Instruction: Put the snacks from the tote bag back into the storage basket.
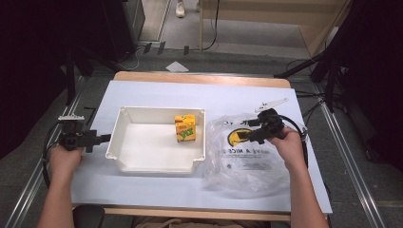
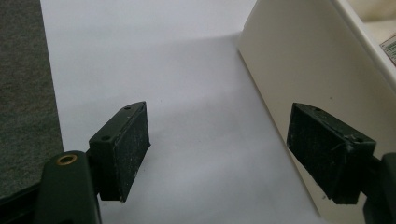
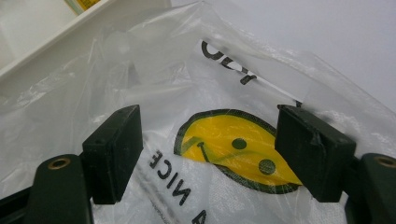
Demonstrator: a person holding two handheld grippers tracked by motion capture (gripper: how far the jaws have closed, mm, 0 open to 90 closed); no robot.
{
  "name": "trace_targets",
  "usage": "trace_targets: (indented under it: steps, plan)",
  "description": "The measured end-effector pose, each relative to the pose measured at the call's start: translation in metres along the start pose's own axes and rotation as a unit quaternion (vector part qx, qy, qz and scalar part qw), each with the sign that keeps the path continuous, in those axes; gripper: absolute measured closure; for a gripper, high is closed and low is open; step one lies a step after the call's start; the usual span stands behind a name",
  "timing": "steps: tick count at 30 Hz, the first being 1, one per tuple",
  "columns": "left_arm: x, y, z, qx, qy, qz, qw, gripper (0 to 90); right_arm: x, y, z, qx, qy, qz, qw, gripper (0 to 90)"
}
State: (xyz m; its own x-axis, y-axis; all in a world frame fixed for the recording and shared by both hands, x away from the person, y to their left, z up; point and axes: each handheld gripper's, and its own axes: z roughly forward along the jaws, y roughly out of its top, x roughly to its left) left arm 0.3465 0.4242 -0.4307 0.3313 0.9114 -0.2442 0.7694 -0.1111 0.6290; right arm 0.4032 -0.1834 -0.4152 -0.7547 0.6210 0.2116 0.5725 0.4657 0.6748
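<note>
A white plastic tub [image 1: 121,137] sits mid-table with a yellow and green carton [image 1: 185,127] standing near its far right corner. Right of it lies a crumpled clear plastic bag [image 1: 242,156] printed with a yellow smiley face [image 3: 233,149] and black letters. My left gripper [image 1: 105,138] hovers just left of the tub's left wall [image 2: 299,70], open, nothing between its jaws. My right gripper [image 1: 243,136] is held low over the bag's smiley print, open, its jaws on either side of the face without pinching the film.
A white sheet [image 1: 157,92] covers the wooden table [image 1: 199,78]. Dark floor and black stand legs [image 1: 328,80] lie beyond the table's right side. Bare sheet stretches behind the tub and along the near edge.
</note>
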Motion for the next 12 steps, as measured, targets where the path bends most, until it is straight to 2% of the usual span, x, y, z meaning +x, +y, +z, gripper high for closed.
trace_targets:
  steps: [4,12]
  plan:
    - [-0.0001,-0.0001,0.0001,0.0,0.001,0.001,1.0,22.4,0.0015,0.0001,0.0031,0.011,-0.004,-0.003,0.9999,24.7]
    - [-0.0009,0.0,0.0,-0.001,0.002,0.004,1.0,22.3,0.004,0.001,0.0043,0.016,-0.007,-0.005,0.9998,24.7]
